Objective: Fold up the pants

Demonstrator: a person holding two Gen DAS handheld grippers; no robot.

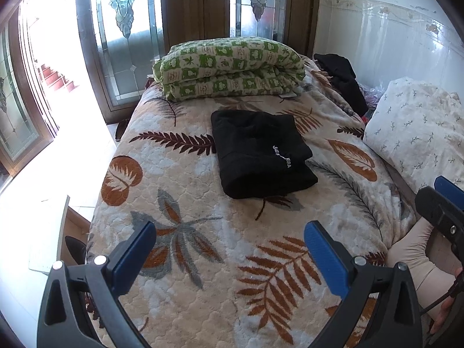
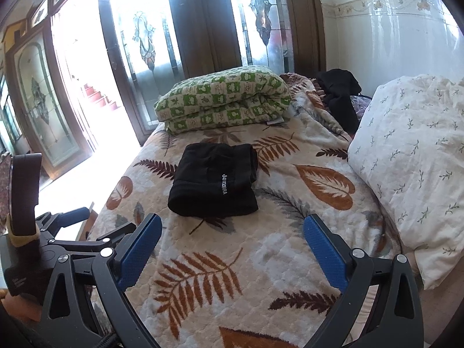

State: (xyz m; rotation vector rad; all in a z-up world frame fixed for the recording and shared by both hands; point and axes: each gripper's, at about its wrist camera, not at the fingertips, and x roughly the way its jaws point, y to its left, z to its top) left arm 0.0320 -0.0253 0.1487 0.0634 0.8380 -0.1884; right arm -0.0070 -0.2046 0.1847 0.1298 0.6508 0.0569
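While both jaws gape, folded black pants (image 1: 261, 152) on bedspread (image 1: 203, 261).

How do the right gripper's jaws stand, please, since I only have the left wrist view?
Observer: The right gripper is open, its blue pads wide apart, with only the leaf-patterned quilted bedspread showing between them.
Operator: Thank you. Is the white lettering on the pants whole from there?
Observer: Yes, on the folded black pants the white lettering lies flat and unbroken. In your view a fold interrupts it.
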